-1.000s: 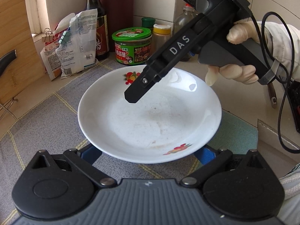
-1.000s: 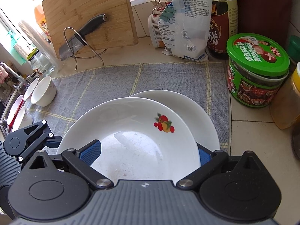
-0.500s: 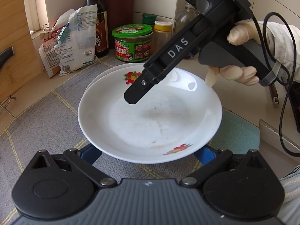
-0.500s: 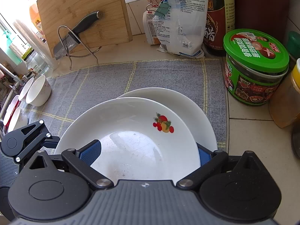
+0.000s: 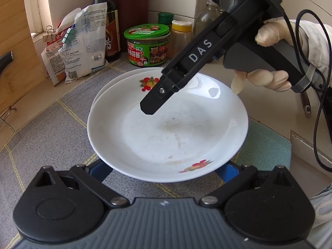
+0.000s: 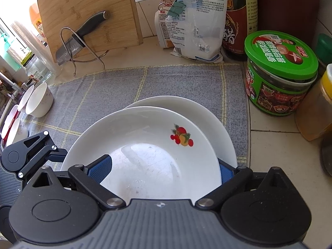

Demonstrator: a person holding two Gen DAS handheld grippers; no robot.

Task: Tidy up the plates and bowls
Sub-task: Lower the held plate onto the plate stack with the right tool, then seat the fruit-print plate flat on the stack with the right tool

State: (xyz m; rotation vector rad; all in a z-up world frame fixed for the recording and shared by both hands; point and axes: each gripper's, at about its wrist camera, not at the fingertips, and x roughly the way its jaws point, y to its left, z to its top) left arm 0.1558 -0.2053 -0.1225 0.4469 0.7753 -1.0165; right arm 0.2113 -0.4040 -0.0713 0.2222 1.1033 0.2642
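Observation:
A white plate with fruit prints [image 5: 166, 134] [image 6: 145, 145] hangs tilted just over a second white plate [image 5: 124, 75] [image 6: 207, 112] that lies on the grey mat [image 6: 166, 78]. My left gripper [image 5: 164, 170] has both blue pads spread wide beneath the plate's near rim. My right gripper [image 6: 164, 170] straddles the plate. One of its pads [image 6: 101, 168] is over the inside, and the other is behind the rim. Its upper finger [image 5: 153, 103] shows from the side in the left wrist view. Where the pads meet the plate is hidden.
A green-lidded jar [image 6: 280, 72], a dark sauce bottle [image 6: 240, 20] and clipped bags [image 6: 197, 20] stand behind the mat. A cutting board [image 6: 89, 14] with a knife [image 6: 83, 35] leans at the back left. Small white bowls [image 6: 39, 99] sit at the mat's left edge.
Both grippers and the fruit-print plate have moved together toward the jars. The plate now overlaps more of the second plate, whose rim has come into the left wrist view.

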